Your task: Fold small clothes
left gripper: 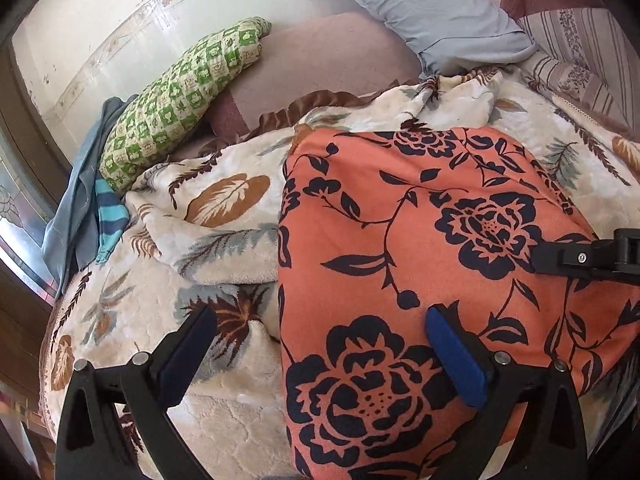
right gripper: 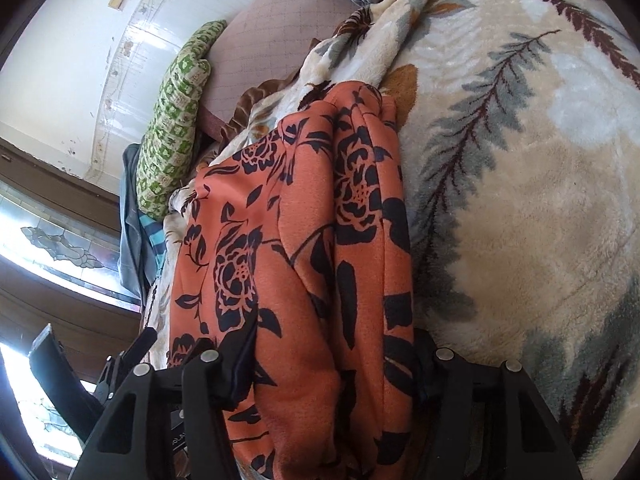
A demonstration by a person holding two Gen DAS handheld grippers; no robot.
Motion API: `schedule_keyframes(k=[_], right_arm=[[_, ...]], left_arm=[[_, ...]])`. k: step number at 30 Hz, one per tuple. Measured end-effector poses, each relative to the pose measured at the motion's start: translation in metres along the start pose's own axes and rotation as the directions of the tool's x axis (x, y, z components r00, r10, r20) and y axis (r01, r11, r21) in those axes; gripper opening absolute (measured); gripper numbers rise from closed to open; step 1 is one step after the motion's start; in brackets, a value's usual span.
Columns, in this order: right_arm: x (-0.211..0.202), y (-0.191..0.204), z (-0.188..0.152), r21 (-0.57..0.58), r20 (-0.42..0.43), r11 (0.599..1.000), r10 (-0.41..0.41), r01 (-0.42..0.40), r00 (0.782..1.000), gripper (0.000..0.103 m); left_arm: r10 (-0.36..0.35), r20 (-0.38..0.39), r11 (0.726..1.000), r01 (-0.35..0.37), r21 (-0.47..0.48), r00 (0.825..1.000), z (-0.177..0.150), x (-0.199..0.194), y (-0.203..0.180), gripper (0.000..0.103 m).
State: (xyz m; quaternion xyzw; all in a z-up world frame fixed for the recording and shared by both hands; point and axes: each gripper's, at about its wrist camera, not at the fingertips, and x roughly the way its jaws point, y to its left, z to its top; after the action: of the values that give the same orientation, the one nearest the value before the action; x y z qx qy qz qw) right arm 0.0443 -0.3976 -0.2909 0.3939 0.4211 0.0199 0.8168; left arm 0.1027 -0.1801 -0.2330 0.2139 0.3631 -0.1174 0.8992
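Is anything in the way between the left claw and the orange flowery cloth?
Nothing visible is. The open left claw sits right over the left edge of the orange cloth with dark flowers, one finger above the cloth, the other above the cream leaf-print blanket.

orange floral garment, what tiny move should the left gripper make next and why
Probably shut the left gripper on the orange floral garment's near left edge. Its fingers are spread wide astride that edge, gripping nothing, while the right gripper has the bunched cloth between its fingers.
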Motion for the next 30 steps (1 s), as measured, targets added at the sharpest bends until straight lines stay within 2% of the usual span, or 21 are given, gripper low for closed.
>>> schedule_keyframes(k=[3,7,13,18,22,24,25,27,29,30], right_arm=[[-0.001,0.001,-0.001,-0.01,0.005,1.0,-0.008,0.008,1.0,0.057],[-0.004,0.006,-0.002,-0.026,0.02,0.999,-0.019,0.019,1.0,0.054],[-0.005,0.01,-0.002,-0.025,0.031,0.999,-0.019,0.02,0.999,0.053],[-0.004,0.009,-0.001,-0.018,0.028,1.0,-0.015,0.015,0.999,0.053],[-0.004,0.006,-0.002,-0.013,0.026,1.0,-0.009,0.009,1.0,0.053],[-0.003,0.006,-0.002,-0.013,0.026,1.0,-0.01,0.01,1.0,0.053],[-0.003,0.006,-0.002,-0.015,0.025,1.0,-0.01,0.011,1.0,0.053],[-0.003,0.006,-0.003,-0.02,0.026,1.0,-0.013,0.014,1.0,0.053],[-0.004,0.007,-0.003,-0.027,0.032,0.999,-0.019,0.02,0.999,0.053],[-0.005,0.01,-0.004,-0.034,0.04,0.999,-0.027,0.028,0.999,0.053]], left_arm=[[-0.049,0.02,0.998,0.05,-0.045,0.999,0.005,-0.009,0.016,0.103],[-0.131,-0.008,0.982,0.129,-0.14,0.991,0.008,-0.006,0.046,0.103],[-0.279,-0.013,0.931,0.267,-0.248,0.96,0.003,0.005,0.074,0.103],[-0.319,-0.094,0.933,0.295,-0.208,0.943,0.0,0.02,0.05,0.103],[-0.422,-0.132,0.902,0.4,-0.166,0.897,-0.007,0.023,0.023,0.103],[-0.397,-0.161,0.916,0.379,-0.133,0.904,-0.01,0.028,0.016,0.103],[-0.415,-0.172,0.907,0.392,-0.152,0.893,-0.012,0.033,0.017,0.102],[-0.476,-0.163,0.868,0.433,-0.243,0.864,-0.013,0.038,0.028,0.092],[-0.482,-0.149,0.86,0.434,-0.268,0.864,-0.012,0.036,0.034,0.077],[-0.477,-0.141,0.864,0.433,-0.257,0.867,-0.01,0.033,0.034,0.073]])
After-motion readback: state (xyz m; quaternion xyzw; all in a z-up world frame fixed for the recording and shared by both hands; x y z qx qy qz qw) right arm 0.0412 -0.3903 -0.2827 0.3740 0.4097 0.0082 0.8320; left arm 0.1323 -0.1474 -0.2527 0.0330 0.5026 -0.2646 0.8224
